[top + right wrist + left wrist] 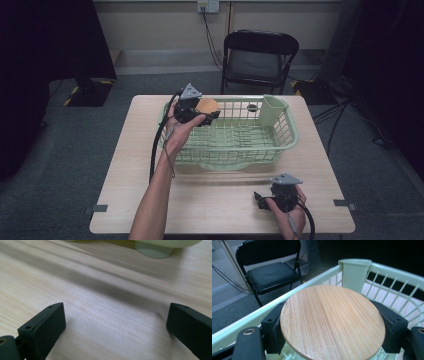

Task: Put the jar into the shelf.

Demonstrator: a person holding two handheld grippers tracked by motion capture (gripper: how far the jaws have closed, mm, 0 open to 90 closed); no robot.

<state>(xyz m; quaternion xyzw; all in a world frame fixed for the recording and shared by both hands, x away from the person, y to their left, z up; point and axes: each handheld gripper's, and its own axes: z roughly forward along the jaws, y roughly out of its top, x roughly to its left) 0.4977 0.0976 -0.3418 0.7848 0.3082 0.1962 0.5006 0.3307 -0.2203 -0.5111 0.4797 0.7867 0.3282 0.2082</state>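
Round wood-grain lid (332,322) in left claw (332,327)

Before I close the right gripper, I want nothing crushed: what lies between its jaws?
Nothing: the right gripper view shows bare wooden table between the right gripper jaws.

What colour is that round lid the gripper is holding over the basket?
The round lid is light wood with a straight grain, seen best in the left gripper view.
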